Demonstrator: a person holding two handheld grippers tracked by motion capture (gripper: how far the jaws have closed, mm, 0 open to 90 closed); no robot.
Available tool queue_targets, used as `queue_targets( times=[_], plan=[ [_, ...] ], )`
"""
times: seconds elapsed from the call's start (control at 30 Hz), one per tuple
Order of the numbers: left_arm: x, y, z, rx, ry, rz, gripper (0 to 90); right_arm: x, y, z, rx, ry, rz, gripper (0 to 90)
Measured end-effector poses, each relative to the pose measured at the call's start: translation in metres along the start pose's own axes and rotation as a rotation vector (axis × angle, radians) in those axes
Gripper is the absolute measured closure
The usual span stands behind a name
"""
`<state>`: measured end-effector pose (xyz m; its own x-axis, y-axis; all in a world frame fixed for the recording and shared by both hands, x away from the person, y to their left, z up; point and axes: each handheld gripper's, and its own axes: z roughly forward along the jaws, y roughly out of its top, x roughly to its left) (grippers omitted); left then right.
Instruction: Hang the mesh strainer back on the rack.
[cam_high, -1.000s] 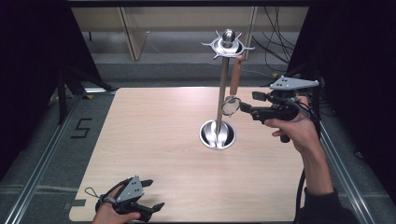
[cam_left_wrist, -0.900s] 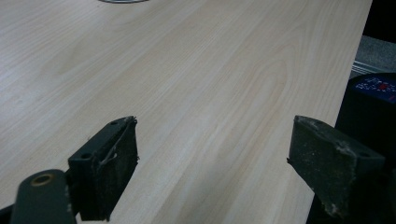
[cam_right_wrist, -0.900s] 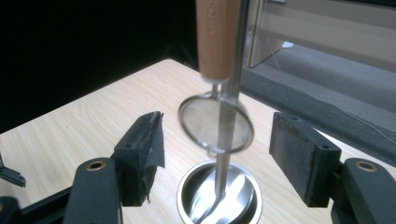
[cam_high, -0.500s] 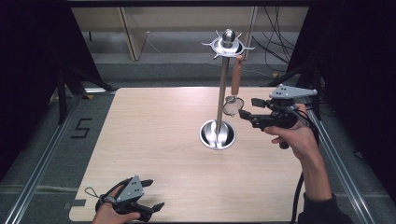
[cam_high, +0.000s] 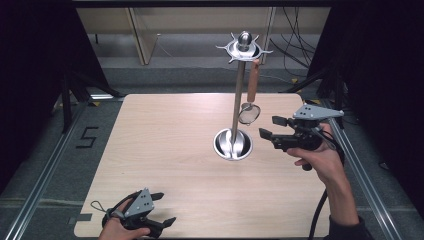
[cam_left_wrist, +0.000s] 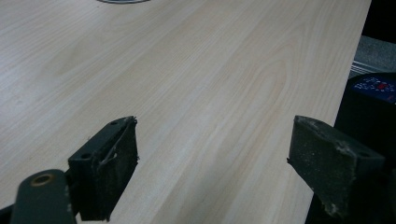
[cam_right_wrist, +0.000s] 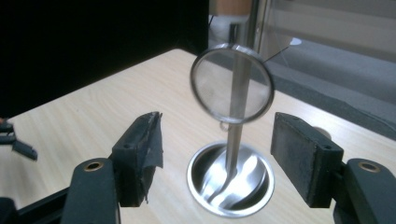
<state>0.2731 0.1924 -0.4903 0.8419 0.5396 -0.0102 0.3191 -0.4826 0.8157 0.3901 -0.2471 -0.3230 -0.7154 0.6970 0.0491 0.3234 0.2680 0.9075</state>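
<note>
While the mesh strainer (cam_high: 249, 113) hangs vertically by its wooden handle from the utensil stand (cam_high: 234, 144) at table 2 o'clock, the right gripper (cam_high: 274, 127), jaws apart and empty, sits just beside at its 3 o'clock, nearer than the open left gripper (cam_high: 161, 209).

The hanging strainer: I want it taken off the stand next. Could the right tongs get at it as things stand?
Probably yes. The right tongs are open and point at the strainer, which hangs free from the stand, with nothing between them.
</note>
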Motion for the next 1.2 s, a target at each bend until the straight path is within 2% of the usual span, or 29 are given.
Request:
queue_targets(
  times=[0.13, 0.23, 0.3, 0.37, 0.4, 0.43, 0.47, 0.5, 0.53, 0.57, 0.6, 0.73, 0.77, 0.87, 0.9, 0.93, 0.97, 1.03, 1.1, 1.13, 1.17, 1.2],
  plan=[
    [0.002, 0.000, 0.000, 0.020, 0.005, 0.014, 15.2, 0.003, -0.009, -0.007, 0.027, 0.009, 0.008, 34.3],
    [0.000, 0.000, 0.000, 0.009, -0.001, 0.002, 15.2, 0.002, -0.015, -0.010, 0.030, 0.000, 0.001, 34.3],
    [0.000, 0.000, 0.000, 0.010, 0.001, 0.002, 15.2, 0.000, -0.019, -0.011, 0.035, 0.018, 0.000, 34.3],
    [0.000, 0.000, 0.000, 0.004, -0.002, 0.001, 15.2, 0.001, -0.023, -0.011, 0.026, 0.002, 0.029, 34.2],
    [0.000, 0.000, -0.001, 0.010, -0.005, 0.000, 15.2, -0.001, -0.024, -0.012, 0.049, 0.010, 0.016, 34.2],
    [0.001, 0.001, -0.001, 0.012, -0.003, 0.004, 15.2, 0.000, -0.026, -0.012, 0.044, 0.006, 0.029, 34.2],
    [0.000, 0.001, -0.001, 0.013, -0.003, 0.003, 15.2, -0.001, -0.026, -0.012, 0.050, 0.007, 0.015, 34.2],
    [0.000, 0.001, -0.001, 0.015, -0.004, 0.003, 15.2, 0.002, -0.028, -0.011, 0.038, -0.001, 0.041, 34.2],
    [0.000, 0.001, -0.001, 0.015, -0.003, 0.003, 15.2, 0.001, -0.029, -0.012, 0.057, 0.004, 0.021, 34.1],
    [0.000, 0.001, -0.001, 0.013, -0.003, 0.004, 15.2, 0.003, -0.030, -0.011, 0.051, -0.003, 0.040, 34.1],
    [0.001, 0.001, -0.001, 0.011, -0.002, 0.005, 15.2, 0.002, -0.031, -0.011, 0.059, 0.003, 0.020, 34.1],
    [0.000, 0.001, -0.001, 0.016, -0.004, 0.007, 15.2, 0.007, -0.036, -0.008, 0.067, 0.012, 0.031, 33.7],
    [0.000, 0.001, -0.001, 0.015, -0.004, 0.005, 15.2, 0.006, -0.038, -0.007, 0.066, 0.014, 0.007, 33.7],
    [0.000, 0.001, -0.001, 0.015, -0.002, 0.005, 15.2, 0.008, -0.040, -0.006, 0.087, 0.025, 0.027, 33.5],
    [0.000, 0.001, -0.001, 0.014, -0.002, 0.003, 15.2, 0.007, -0.042, -0.003, 0.055, 0.011, 0.006, 33.3],
    [0.000, 0.001, -0.001, 0.014, -0.001, 0.004, 15.2, 0.008, -0.042, -0.004, 0.079, 0.022, 0.013, 33.3],
    [0.000, 0.001, -0.001, 0.014, -0.001, 0.004, 15.2, 0.010, -0.043, -0.003, 0.076, 0.023, 0.025, 33.3],
    [0.000, 0.001, -0.001, 0.015, -0.003, 0.005, 15.2, 0.009, -0.044, -0.003, 0.072, 0.026, 0.001, 33.1],
    [0.000, 0.001, -0.001, 0.016, -0.003, 0.006, 15.2, 0.011, -0.046, -0.002, 0.076, 0.033, 0.015, 32.8],
    [0.000, 0.001, -0.001, 0.016, -0.002, 0.006, 15.2, 0.010, -0.048, 0.000, 0.077, 0.030, 0.001, 32.7],
    [0.000, 0.001, -0.001, 0.017, -0.002, 0.006, 15.2, 0.011, -0.050, 0.000, 0.095, 0.038, 0.023, 32.6],
    [0.000, 0.001, -0.001, 0.017, -0.003, 0.007, 15.2, 0.009, -0.052, 0.001, 0.100, 0.034, -0.003, 32.3]
  ],
)
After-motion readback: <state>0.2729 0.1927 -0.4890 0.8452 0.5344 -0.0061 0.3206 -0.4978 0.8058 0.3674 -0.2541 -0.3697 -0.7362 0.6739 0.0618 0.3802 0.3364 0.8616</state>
